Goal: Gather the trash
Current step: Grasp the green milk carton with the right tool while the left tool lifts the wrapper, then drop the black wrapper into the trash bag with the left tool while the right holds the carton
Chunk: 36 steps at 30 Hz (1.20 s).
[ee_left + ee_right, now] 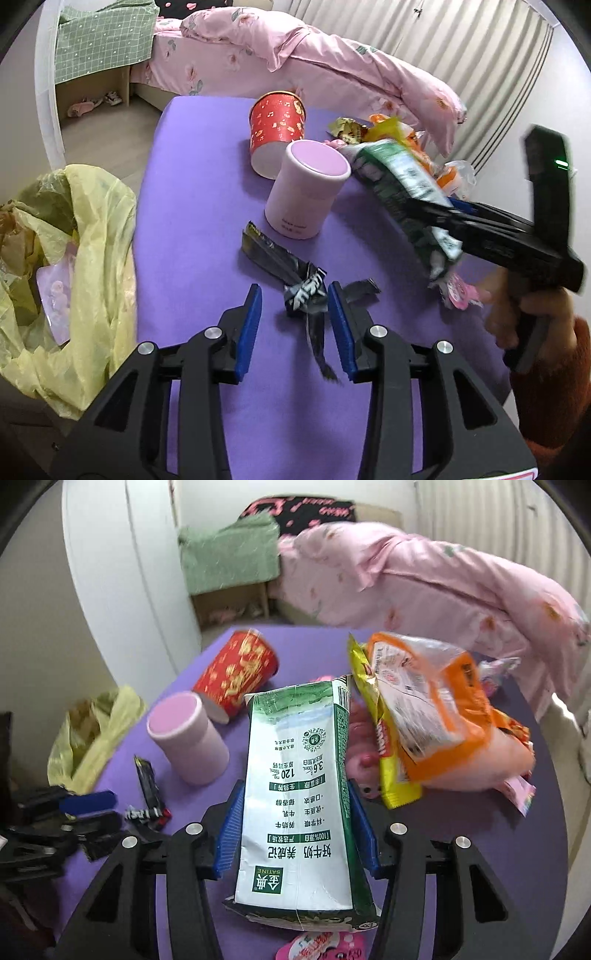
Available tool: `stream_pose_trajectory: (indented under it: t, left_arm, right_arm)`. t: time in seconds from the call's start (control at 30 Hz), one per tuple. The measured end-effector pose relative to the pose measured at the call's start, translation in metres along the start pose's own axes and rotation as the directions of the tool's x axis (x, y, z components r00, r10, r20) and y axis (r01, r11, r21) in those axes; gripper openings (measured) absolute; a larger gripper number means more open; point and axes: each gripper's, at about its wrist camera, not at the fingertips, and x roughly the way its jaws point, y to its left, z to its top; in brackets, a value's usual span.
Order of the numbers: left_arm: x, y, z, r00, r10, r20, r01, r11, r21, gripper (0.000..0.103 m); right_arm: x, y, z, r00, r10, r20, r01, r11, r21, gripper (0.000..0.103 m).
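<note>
left gripper (pixel 293 325) jaws apart, straddling black wrapper (pixel 295 280) | right gripper (pixel 293 830) clamped milk carton (pixel 295 794) lengthwise | bag (pixel 74 258) lay left

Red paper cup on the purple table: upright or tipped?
Tipped. The red paper cup lies on its side on the purple table, its pale base facing the camera, behind the upright pink canister.

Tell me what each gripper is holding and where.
Right gripper: jaws clamp the milk carton across its side faces, mid-body. Left gripper: jaws open around the black wrapper, not gripping.
</note>
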Motion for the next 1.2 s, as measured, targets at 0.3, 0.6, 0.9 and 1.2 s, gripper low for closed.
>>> stream_pose_trajectory:
  t: [0.3, 0.6, 0.9, 1.2]
  left_arm:
    - [0.022, -0.01, 0.006, 0.999, 0.039, -0.027, -0.039, 0.999, 0.007, 0.035]
    - [0.022, -0.008, 0.005, 0.998, 0.045, -0.044, -0.044, 0.999, 0.02, 0.018]
    - [-0.029, -0.011, 0.01, 0.997, 0.018, 0.077, -0.023, 0.998, 0.059, 0.017]
    - [-0.096, -0.004, 0.022, 0.972, 0.05, 0.231, -0.072, 0.994, 0.087, 0.017]
  right_arm:
    - [-0.022, -0.002, -0.009, 0.999, -0.026, 0.048, 0.025, 0.999, 0.028, 0.05]
    - [-0.036, 0.003, -0.009, 0.998, -0.003, 0.07, 0.002, 1.0, 0.018, 0.05]
    - [-0.067, 0.013, -0.002, 0.989, -0.003, 0.149, 0.0, 1.0, 0.018, 0.05]
    - [-0.1, 0.03, 0.018, 0.968, 0.011, 0.251, -0.012, 1.0, 0.001, 0.05]
